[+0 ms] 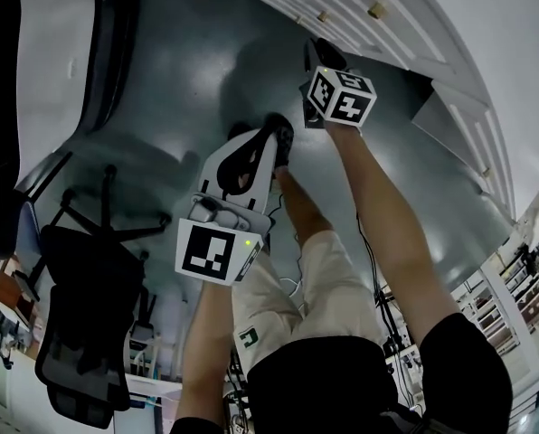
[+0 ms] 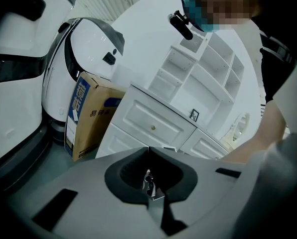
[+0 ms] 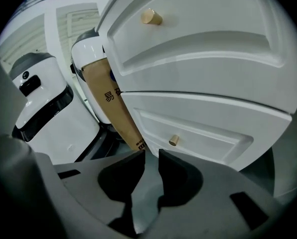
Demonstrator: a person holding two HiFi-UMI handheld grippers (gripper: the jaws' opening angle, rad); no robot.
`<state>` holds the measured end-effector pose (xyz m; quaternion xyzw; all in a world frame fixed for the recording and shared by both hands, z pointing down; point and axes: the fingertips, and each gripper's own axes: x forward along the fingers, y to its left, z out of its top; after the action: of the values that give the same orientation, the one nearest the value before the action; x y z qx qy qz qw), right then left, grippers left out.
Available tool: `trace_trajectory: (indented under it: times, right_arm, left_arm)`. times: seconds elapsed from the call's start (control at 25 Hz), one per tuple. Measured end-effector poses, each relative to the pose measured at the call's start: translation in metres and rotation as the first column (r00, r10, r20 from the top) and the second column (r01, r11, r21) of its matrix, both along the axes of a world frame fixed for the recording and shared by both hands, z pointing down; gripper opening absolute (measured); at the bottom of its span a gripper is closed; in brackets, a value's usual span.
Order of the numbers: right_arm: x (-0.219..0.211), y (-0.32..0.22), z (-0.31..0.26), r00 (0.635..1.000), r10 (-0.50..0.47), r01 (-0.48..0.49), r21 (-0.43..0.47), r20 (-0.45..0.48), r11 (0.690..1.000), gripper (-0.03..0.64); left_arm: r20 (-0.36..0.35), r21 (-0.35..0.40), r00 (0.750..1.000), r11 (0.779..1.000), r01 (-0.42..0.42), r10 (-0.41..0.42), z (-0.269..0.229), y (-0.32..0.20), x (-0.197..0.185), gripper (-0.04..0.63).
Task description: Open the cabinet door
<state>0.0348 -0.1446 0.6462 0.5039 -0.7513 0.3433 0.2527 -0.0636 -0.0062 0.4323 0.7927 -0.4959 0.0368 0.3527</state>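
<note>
Your right gripper (image 3: 151, 153) holds its jaws slightly apart with nothing between them, near the small knob (image 3: 174, 140) on the closed cabinet door (image 3: 208, 118). The knob sits right of the narrow gap. If you come in off-centre, a jaw may butt the knob, or catch only its rim and slip when you pull. Your left gripper (image 2: 148, 151) is pressed together and empty.

Top (image 1: 378, 382): black, short sleeves.
Shorts (image 1: 328, 274): beige, small green mark at the hem.
Left hand-held gripper (image 2: 148, 156): grey shell, black jaw lining.
Right hand-held gripper (image 3: 151, 158): likewise grey.
Marker cubes (image 1: 217, 251) (image 1: 342, 98): white, black squares.
</note>
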Motion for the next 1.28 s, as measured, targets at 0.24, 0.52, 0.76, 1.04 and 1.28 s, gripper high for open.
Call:
trace_trajectory:
  times: [0.24, 0.52, 0.76, 1.04, 1.28]
  right_arm:
    - [0.003, -0.012, 0.016, 0.999, 0.044, -0.045, -0.017, -0.001, 0.999, 0.112]
    - [0.006, -0.023, 0.025, 0.995, 0.091, -0.091, 0.007, -0.033, 0.996, 0.162]
    - [0.019, -0.038, 0.036, 0.976, 0.217, -0.217, -0.019, -0.012, 0.976, 0.166]
    - [0.02, -0.048, 0.04, 0.959, 0.283, -0.282, -0.042, 0.015, 0.959, 0.166]
    - [0.027, -0.056, 0.047, 0.942, 0.335, -0.334, -0.058, 0.014, 0.941, 0.16]
  left_arm:
    - [-0.001, -0.001, 1.0, 1.0, -0.002, 0.002, 0.007, -0.003, 0.002, 0.023]
    - [0.005, -0.006, 1.0, 1.0, -0.006, 0.006, 0.012, -0.004, 0.0, 0.023]
    - [0.016, -0.012, 0.999, 1.0, -0.029, 0.029, 0.014, -0.005, 0.003, 0.023]
    - [0.023, -0.03, 0.999, 0.999, -0.028, 0.028, 0.021, -0.001, 0.002, 0.023]
    - [0.022, -0.036, 0.999, 0.999, -0.031, 0.032, 0.024, -0.002, 0.003, 0.023]
